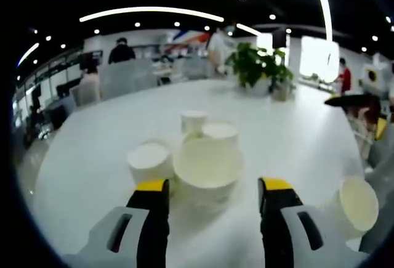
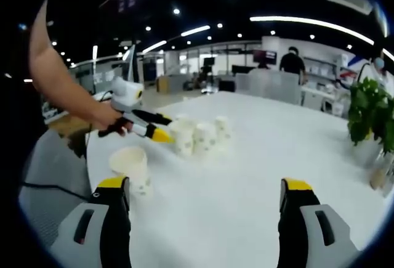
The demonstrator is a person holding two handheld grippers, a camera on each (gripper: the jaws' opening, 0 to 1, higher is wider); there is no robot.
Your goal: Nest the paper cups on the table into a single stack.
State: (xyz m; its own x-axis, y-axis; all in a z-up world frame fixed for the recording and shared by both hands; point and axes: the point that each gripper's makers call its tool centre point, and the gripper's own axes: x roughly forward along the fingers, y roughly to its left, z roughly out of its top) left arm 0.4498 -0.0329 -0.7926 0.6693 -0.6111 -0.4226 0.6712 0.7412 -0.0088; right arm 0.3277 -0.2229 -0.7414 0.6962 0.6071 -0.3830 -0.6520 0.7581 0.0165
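The left gripper (image 1: 212, 188) has its fingers spread wide around the nearest paper cup (image 1: 207, 168), one finger on each side of its open rim. The width suits the cup's mouth, so it looks like the approach to a grasp; whether the fingers touch the wall yet I cannot tell. In the right gripper view the same left gripper (image 2: 165, 135) reaches in from the left, held in a person's hand (image 2: 106, 118), its yellow tips at the edge of the cluster of cups (image 2: 200, 135).

Behind and beside that nearest cup stand three more: a second cup (image 1: 149, 162) close on its left, a third cup (image 1: 220, 132) just behind, and a far cup (image 1: 193, 121) at the back. They are bunched on the white worktop (image 1: 111, 126), which keeps the nesting moves short.

One lone cup (image 2: 132, 168) stands upright apart from the group, just beside the left finger of the right gripper (image 2: 206, 203). That gripper's fingers are wide and hold nothing; it is aimed past the lone cup at bare worktop, apparently waiting.

Potted plants (image 1: 261, 64) sit at the worktop's far edge, clear of the work.
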